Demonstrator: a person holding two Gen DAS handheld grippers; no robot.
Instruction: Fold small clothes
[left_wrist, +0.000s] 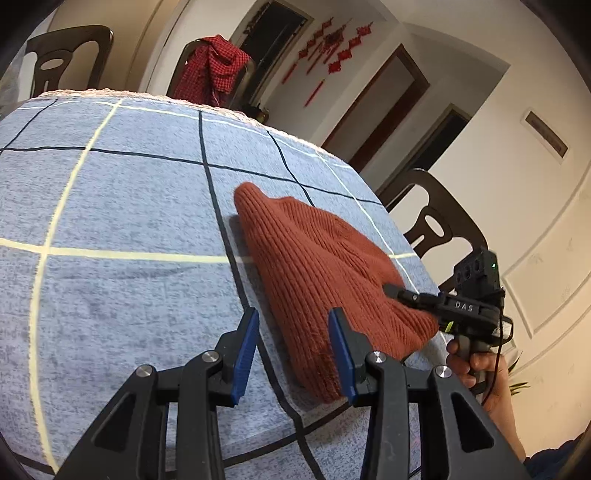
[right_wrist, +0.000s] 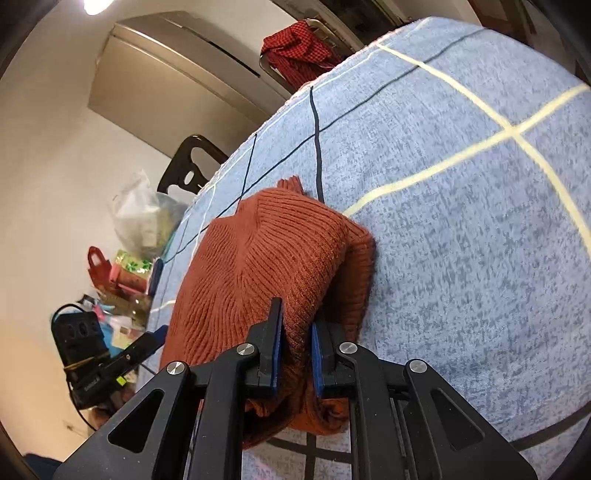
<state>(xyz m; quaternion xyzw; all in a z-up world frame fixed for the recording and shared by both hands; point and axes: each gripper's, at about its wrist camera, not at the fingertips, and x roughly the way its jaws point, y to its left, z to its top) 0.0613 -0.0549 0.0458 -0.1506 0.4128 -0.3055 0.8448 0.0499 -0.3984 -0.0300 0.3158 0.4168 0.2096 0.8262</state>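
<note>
Right hand-held gripper (right_wrist: 295, 339) clamped on beanie (right_wrist: 258, 266)

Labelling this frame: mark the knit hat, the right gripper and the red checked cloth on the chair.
knit hat (left_wrist: 317, 258), left wrist view, middle of its ribbed top.
right gripper (right_wrist: 295, 332), right wrist view, between its fingertips, shut on the hat's edge.
red checked cloth (left_wrist: 214, 66), left wrist view, its draped middle.

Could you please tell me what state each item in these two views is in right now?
Knit hat: lying on the table, brim edge pinched and lifted.
Right gripper: shut on the hat's edge.
Left gripper: open, holding nothing, at the hat's near edge.
Tablecloth: spread flat.
Red checked garment: draped over a chair back.
</note>
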